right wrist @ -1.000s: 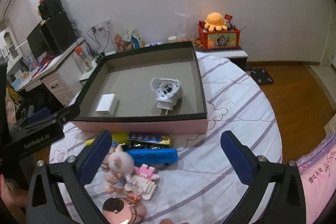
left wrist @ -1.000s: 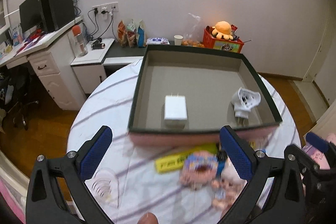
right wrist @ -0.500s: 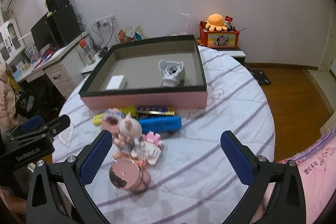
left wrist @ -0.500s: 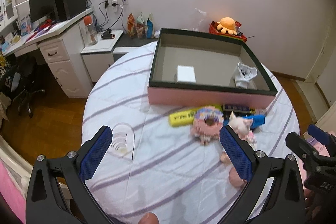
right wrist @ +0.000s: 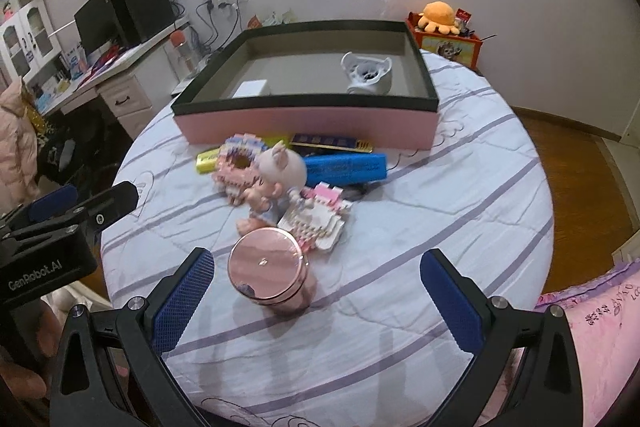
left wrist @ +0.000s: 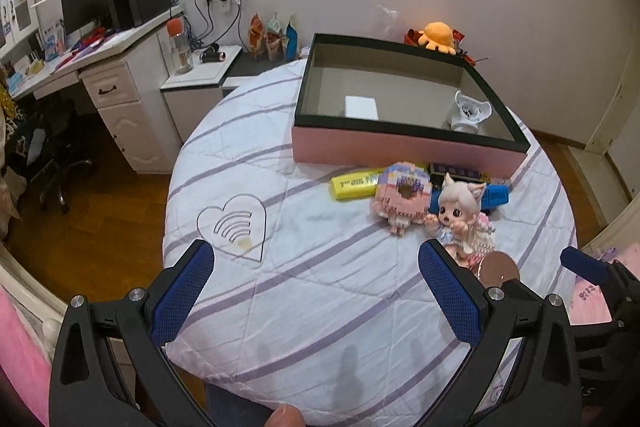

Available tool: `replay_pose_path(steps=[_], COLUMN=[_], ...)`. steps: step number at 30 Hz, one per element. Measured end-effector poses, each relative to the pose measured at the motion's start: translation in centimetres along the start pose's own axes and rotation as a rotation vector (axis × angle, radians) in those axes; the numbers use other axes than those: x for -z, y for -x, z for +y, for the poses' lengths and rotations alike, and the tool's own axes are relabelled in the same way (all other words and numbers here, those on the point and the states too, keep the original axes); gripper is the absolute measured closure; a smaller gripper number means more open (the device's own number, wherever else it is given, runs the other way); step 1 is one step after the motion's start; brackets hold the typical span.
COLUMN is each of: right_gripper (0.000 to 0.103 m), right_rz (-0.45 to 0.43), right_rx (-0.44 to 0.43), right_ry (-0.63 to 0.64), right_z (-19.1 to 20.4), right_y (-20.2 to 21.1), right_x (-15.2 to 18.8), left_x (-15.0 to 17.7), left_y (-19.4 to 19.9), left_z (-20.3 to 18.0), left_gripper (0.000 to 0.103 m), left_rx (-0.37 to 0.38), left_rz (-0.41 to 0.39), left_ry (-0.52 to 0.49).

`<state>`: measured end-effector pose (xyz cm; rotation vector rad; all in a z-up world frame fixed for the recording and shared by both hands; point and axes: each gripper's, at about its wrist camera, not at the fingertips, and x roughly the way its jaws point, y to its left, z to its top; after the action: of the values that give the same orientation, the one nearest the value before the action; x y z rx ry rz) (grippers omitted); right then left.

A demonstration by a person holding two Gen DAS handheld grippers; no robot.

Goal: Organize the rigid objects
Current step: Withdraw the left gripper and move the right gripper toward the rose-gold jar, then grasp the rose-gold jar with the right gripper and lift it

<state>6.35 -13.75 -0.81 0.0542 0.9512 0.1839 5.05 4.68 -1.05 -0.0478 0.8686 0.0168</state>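
A pink box with a dark rim (left wrist: 404, 147) (right wrist: 304, 121) stands at the far side of the round table and holds a white charger block (left wrist: 361, 107) (right wrist: 251, 89) and a white plug-shaped gadget (left wrist: 468, 112) (right wrist: 366, 73). In front of it lie a yellow bar (left wrist: 352, 182), a brick-built donut figure (left wrist: 404, 195) (right wrist: 236, 169), a small doll (left wrist: 460, 217) (right wrist: 276, 179), a blue bar (right wrist: 346, 167), a pink-white brick model (right wrist: 320, 219) and a pink round tin (right wrist: 266, 269). My left gripper (left wrist: 316, 279) and right gripper (right wrist: 316, 287) both hover open and empty near the table's front edge.
The table wears a white cloth with purple stripes (left wrist: 320, 291). A white desk with a monitor (left wrist: 96, 3) stands at the left, a low cabinet (left wrist: 196, 87) behind the table. A red box with an orange plush (right wrist: 440, 15) sits beyond the pink box. Wooden floor (right wrist: 572, 163) lies to the right.
Both grippers have pulled back from over the box toward the table's near edge, so the loose items and more cloth now show. Both stayed open and empty.
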Motion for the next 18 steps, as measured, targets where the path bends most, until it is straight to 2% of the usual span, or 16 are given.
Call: replay_pose_path(steps=[8, 10, 14, 16, 18], right_gripper=[0.0, 0.007, 0.013, 0.027, 0.035], right_rz=[0.035, 0.046, 0.064, 0.076, 0.092], right_rx=[0.006, 0.007, 0.007, 0.008, -0.004], right_ry=[0.019, 0.023, 0.029, 0.03, 0.026], right_z=[0.7, 0.9, 1.3, 1.4, 1.5], right_y=[-1.2, -1.6, -2.4, -2.8, -3.4], right_x=[0.7, 0.8, 1.0, 1.1, 1.3], left_x=[0.9, 0.9, 1.0, 1.1, 1.1], left_y=[-0.3, -0.4, -0.6, -0.8, -1.0], left_z=[0.9, 1.1, 1.4, 1.6, 1.6], left_gripper=[0.0, 0.0, 0.0, 0.0, 0.0], left_rx=[-0.01, -0.011, -0.011, -0.01, -0.011], left_rz=[0.021, 0.023, 0.028, 0.034, 0.04], left_ry=[0.026, 0.034, 0.041, 0.045, 0.044])
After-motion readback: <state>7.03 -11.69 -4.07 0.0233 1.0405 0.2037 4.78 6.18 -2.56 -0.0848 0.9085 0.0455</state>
